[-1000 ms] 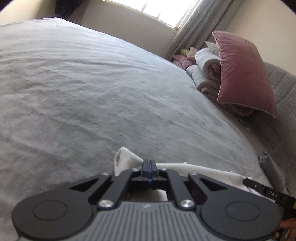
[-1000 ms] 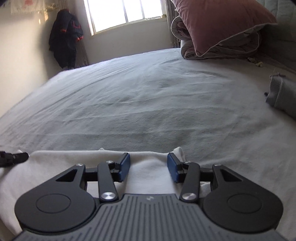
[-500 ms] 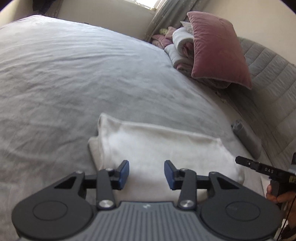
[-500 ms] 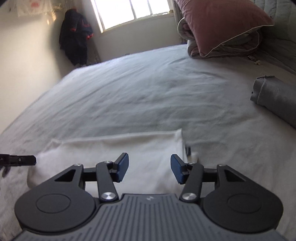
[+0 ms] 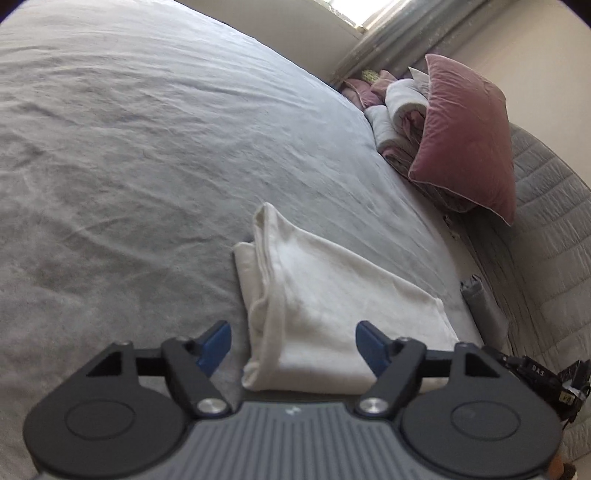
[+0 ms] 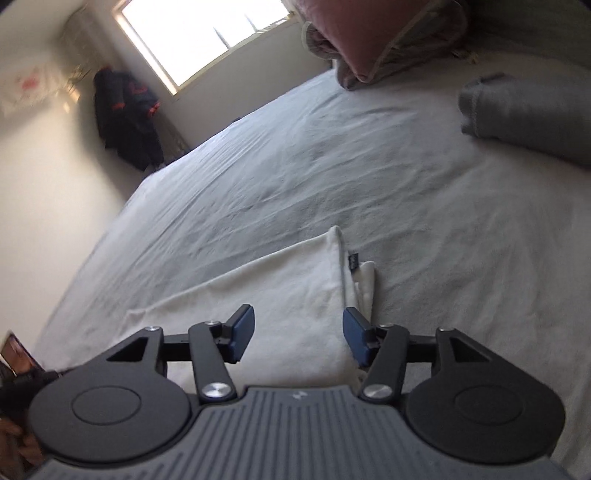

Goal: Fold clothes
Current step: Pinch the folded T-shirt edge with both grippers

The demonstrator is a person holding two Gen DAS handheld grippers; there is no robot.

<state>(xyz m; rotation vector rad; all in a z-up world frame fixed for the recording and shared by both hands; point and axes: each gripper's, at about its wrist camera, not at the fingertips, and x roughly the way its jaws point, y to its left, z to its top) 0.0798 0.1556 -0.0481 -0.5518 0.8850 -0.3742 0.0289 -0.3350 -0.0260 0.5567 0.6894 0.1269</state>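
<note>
1. Left wrist view: my left tongs (image 5: pixel 293 341) are spread wide with nothing between the blue pads (image 5: pixel 214 345). The folded white garment (image 5: pixel 332 310) lies flat on the grey bed (image 5: pixel 129 147), reaching from just ahead of the tongs toward 1 o'clock. Its layered, rolled edge runs along the left side, and the near end sits between the two pads without touching either as far as I can tell.
2. Same view, further out: a pink pillow (image 5: pixel 465 136) leans against a pile of rolled bedding (image 5: pixel 402 107) at 2 o'clock, beside a quilted grey headboard (image 5: pixel 546 229). A rolled grey cloth (image 5: pixel 480 306) lies at 3 o'clock, just past the garment's right corner. The tip of the other tool shows at the lower right edge.
3. Right wrist view: my right tongs (image 6: pixel 299 336) are also parted and empty. The white garment (image 6: pixel 280 291) lies directly ahead, under and between the pads, with a small dark label (image 6: pixel 354 261) at its right corner, at 1 o'clock.
4. Same view, further out: the grey cloth (image 6: pixel 524 118) sits at 2 o'clock, well apart from the garment. A window (image 6: pixel 207 33) is at 12 o'clock, and a dark jacket (image 6: pixel 127 114) hangs at 10 o'clock.
</note>
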